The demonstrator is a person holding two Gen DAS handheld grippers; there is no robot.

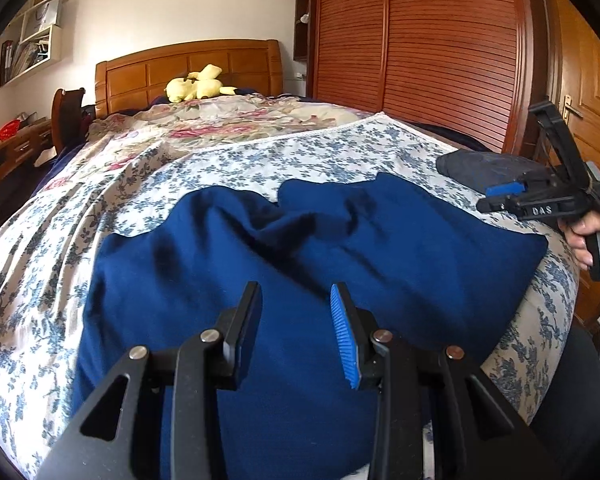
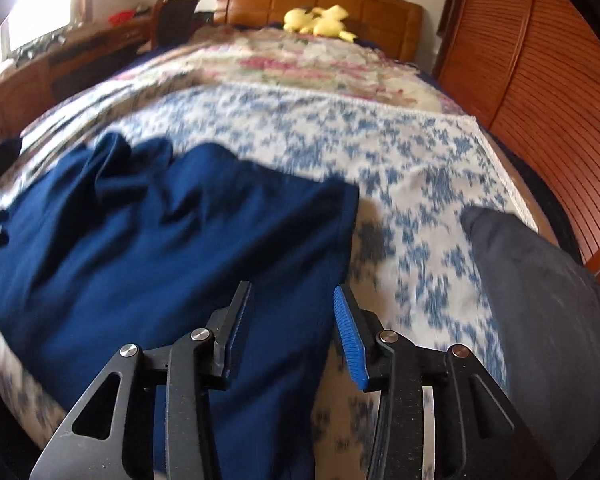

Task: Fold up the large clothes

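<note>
A rumpled navy-blue cotton garment (image 1: 300,248) lies on the near end of the floral-sheeted bed (image 1: 260,156), both the left gripper (image 1: 296,320) and right gripper (image 2: 292,320) spread and empty above it, its loose far folds likely to bunch if gathered unevenly.

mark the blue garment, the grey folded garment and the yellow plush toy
blue garment (image 1: 300,248), left wrist view, middle of the cloth
grey folded garment (image 2: 540,292), right wrist view, its top face
yellow plush toy (image 1: 198,86), left wrist view, its body
</note>
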